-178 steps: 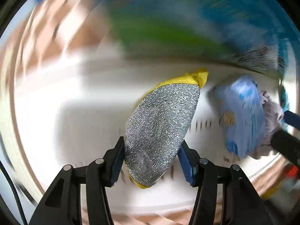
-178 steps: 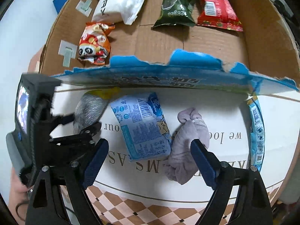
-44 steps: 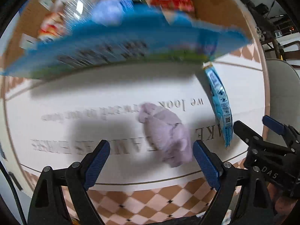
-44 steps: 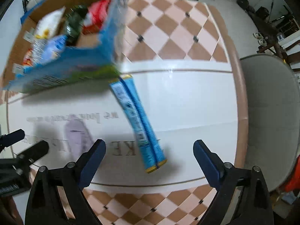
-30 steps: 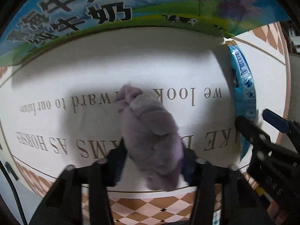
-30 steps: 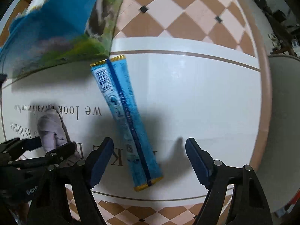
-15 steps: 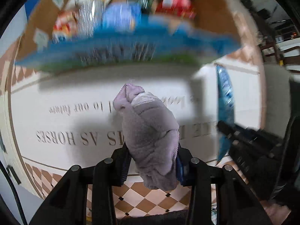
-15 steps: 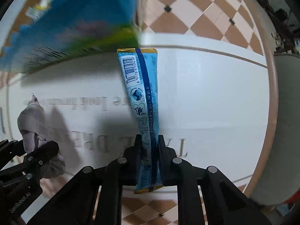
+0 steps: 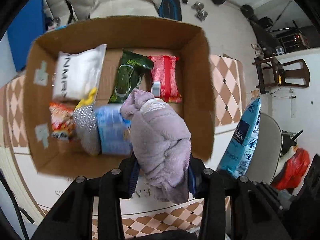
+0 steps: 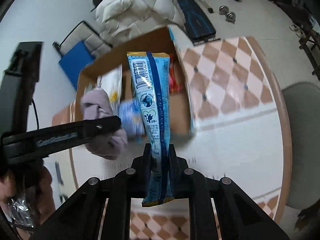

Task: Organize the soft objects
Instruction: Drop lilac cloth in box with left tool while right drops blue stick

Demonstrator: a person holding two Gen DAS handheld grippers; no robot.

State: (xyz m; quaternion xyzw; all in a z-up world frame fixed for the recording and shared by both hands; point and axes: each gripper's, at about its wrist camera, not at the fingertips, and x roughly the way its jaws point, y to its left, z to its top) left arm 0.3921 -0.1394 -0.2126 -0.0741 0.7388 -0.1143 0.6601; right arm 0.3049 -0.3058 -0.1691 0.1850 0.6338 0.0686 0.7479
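Gripping from both sides, our left gripper (image 9: pixel 162 173) has its blue pads pressed into a bundled lilac towel (image 9: pixel 160 140), which bulges up between the closed fingers and hangs in the air. We hold it over the near edge of an open cardboard box (image 9: pixel 202 92) that sits on a white table (image 10: pixel 236 132) with a checkered border. Inside the box we see a white pouch (image 9: pixel 77 72), a dark green snack bag (image 9: pixel 128 78), a red packet (image 9: pixel 165 76), an orange snack bag (image 9: pixel 60 120), a silver scouring sponge (image 9: pixel 86 128) with a yellow edge, and a pale blue packet (image 9: pixel 113 128); this row nearest us is blurred.

Our right gripper (image 10: pixel 160 166) is clamped nearly flat on the lower part of a long light-blue stick pack (image 10: pixel 155 108), barcode end uppermost, and the pack stands up from the jaws, also off the table. Seen from the right wrist, it lies in front of the box's right half, with the towel and the left gripper's black finger to its left. Seen from the left wrist, the same pack rises beside the box, to its right.

A grey chair (image 10: pixel 300 140) stands past the table's rim.
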